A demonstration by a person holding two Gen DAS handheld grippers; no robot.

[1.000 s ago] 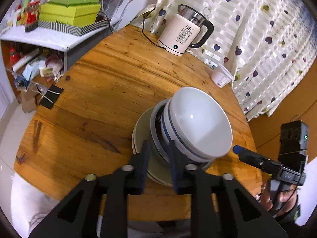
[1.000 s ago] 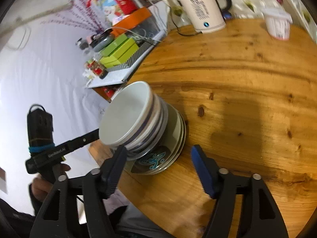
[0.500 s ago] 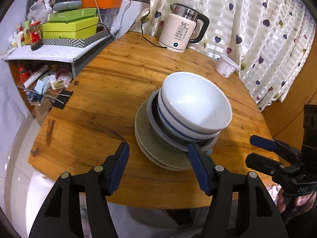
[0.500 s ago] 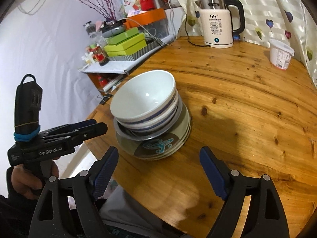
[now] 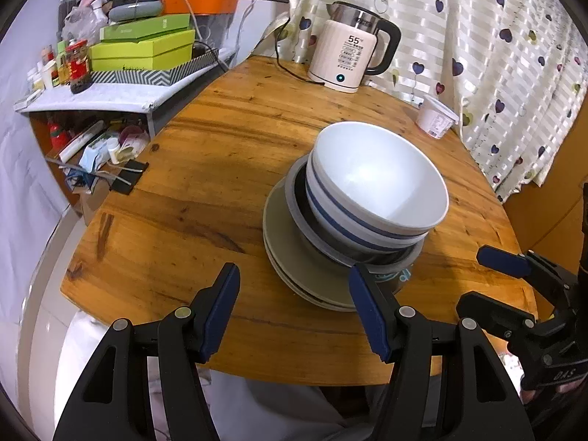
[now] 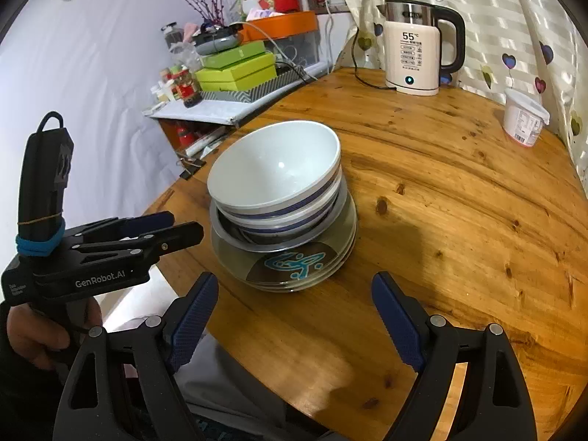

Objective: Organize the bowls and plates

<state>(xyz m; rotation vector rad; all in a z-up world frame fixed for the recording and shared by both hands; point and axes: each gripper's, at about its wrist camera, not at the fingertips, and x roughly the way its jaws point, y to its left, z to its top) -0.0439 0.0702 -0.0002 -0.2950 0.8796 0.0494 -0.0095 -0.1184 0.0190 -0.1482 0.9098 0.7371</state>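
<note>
White bowls [image 5: 378, 183] nested in a grey dish atop plates [image 5: 294, 257] near the surface's [image 5: 183, 220] front edge, released since a second ago by the left gripper [image 5: 294, 316], now spread wide short of the stack, right gripper [image 6: 294, 327] likewise spread, both empty.

Glossy ceramic bowls [image 5: 375, 176], varnished knotty wood table [image 5: 220, 169], shiny plastic-and-steel kettle [image 5: 352, 58].

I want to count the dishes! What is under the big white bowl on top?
Under the top white bowl sits another blue-striped bowl, then a grey metal dish, then stacked plates with a teal pattern. The bowls hide the plates' middles, so their exact number is unclear.
</note>
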